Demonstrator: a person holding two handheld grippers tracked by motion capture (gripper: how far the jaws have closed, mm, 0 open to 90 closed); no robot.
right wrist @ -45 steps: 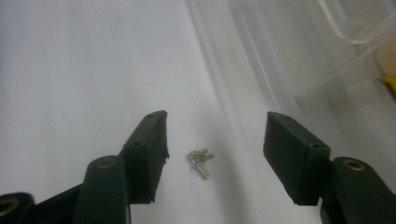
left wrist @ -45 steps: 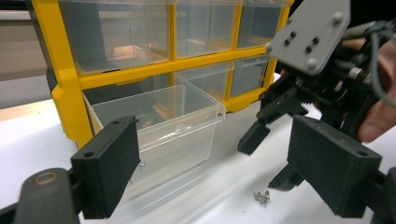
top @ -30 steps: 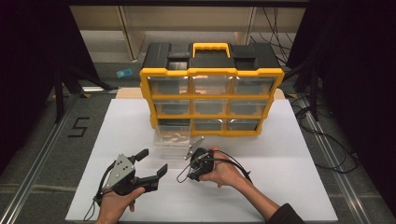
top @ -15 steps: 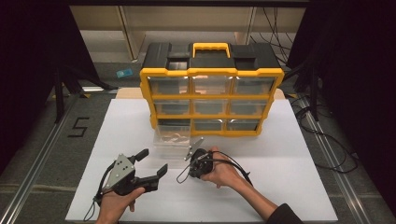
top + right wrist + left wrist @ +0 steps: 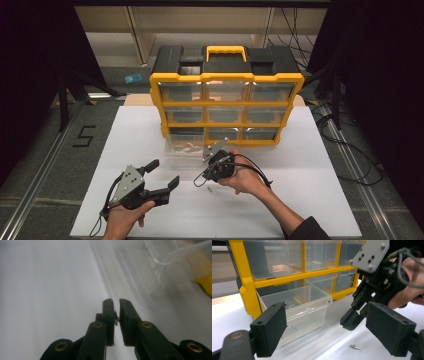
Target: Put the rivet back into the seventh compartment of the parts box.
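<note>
A white table (image 5: 310, 200) carries a yellow-framed organizer (image 5: 226, 107) with a black top and clear drawers, standing at the far middle. From its bottom row, at the left, one clear drawer (image 5: 297, 307) is pulled out toward the near side and rests on the table; a few small metal pieces lie in it.

The left gripper (image 5: 159, 176) is held low at the near left, well apart from the drawer, its fingers spread wide with nothing between them. In the left gripper view the drawer stands beyond its two black pads.

The right gripper (image 5: 115, 312) is held just near and right of the pulled-out drawer, tipped down toward the table. Its fingers have just been closing and now stand narrow, with only a thin gap. In the right gripper view a tiny metal part (image 5: 116, 319) is pinched between them, partly hidden by the pads.

A small screw (image 5: 355, 347) lies loose on the table, below the right gripper's fingers and just right of the drawer.
</note>
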